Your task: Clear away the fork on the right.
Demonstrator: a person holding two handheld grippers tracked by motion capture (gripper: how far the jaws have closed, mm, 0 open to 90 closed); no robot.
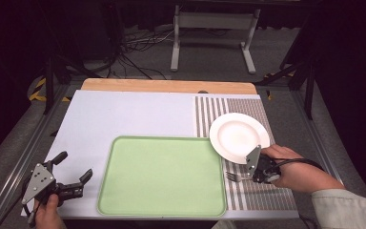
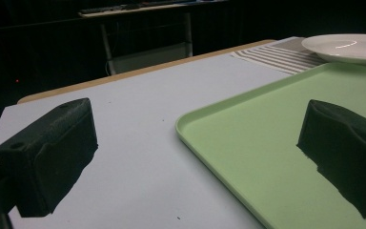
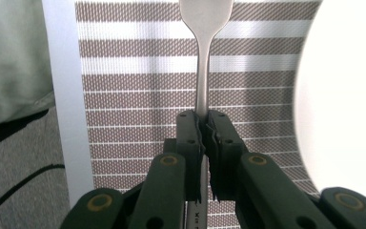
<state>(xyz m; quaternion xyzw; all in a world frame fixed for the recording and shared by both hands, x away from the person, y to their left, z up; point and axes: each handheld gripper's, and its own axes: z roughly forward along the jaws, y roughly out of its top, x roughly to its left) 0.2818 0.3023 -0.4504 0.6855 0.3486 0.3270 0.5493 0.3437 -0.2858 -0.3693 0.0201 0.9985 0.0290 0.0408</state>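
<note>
1. Fork [image 3: 204, 62]: metal, pinched by its handle between the pressed-together fingers of the right gripper [image 3: 203, 125]. In the high view its tines point toward the green tray, over the striped placemat [image 1: 252, 193] just right of the tray's right rim. In the right gripper view the tines are cut off by the top edge, and the handle's end is hidden between the fingers.
2. Left gripper [image 1: 74, 174]: fingers spread wide, nothing between them. Sits at the near left corner of the tabletop [image 1: 133, 114], left of the tray and apart from it. The left hand [image 1: 47, 212] is cut off by the bottom edge.
3. Green tray [image 1: 106, 183]: shallow, rectangular, rounded corners. Contents: nil. It lies on the near middle of the tabletop.
4. White plate [image 1: 238, 136]: round, rimmed. Contents: nil. It rests on the placemat; its left edge reaches the tray's far right corner. Its near edge is partly hidden by the right gripper's grey plate.
5. Right hand [image 1: 295, 171]: wraps the gripper body; the sleeve runs off the lower right edge.
</note>
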